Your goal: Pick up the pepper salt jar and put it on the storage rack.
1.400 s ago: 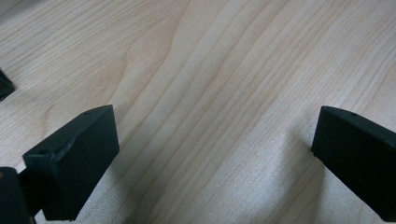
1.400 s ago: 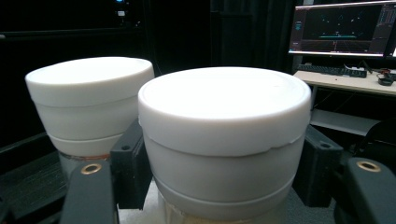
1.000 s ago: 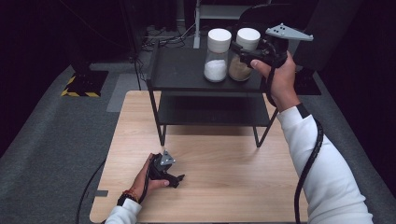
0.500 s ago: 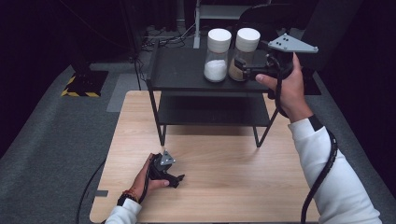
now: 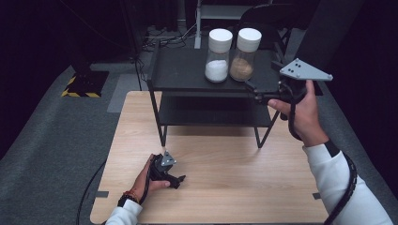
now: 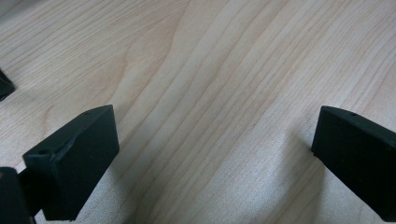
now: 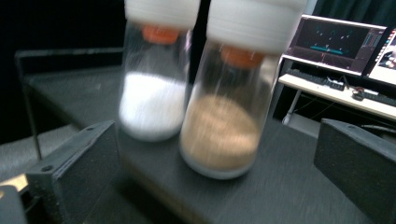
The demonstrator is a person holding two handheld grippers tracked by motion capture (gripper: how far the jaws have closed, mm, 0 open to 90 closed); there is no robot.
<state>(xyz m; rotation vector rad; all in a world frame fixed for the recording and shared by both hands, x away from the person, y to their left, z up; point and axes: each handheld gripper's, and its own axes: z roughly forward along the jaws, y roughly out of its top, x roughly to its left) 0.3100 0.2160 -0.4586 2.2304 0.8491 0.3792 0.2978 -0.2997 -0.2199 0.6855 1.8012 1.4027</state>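
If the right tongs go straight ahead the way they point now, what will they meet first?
Most likely the jar of brown powder, which stands nearest between the open right tongs on the black shelf; the jar of white powder stands beside it, slightly farther.

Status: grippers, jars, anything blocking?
Right gripper open, just opened, empty, facing brown jar. Left gripper open on table. White jar close beside brown.

Room dark around lit wooden table (image 5: 281,187). Right gripper view: 2 jars (image 7: 219,102) ahead of jaws motion-blurred. Left gripper view sharp, soft shadows beside jaws, no glare.
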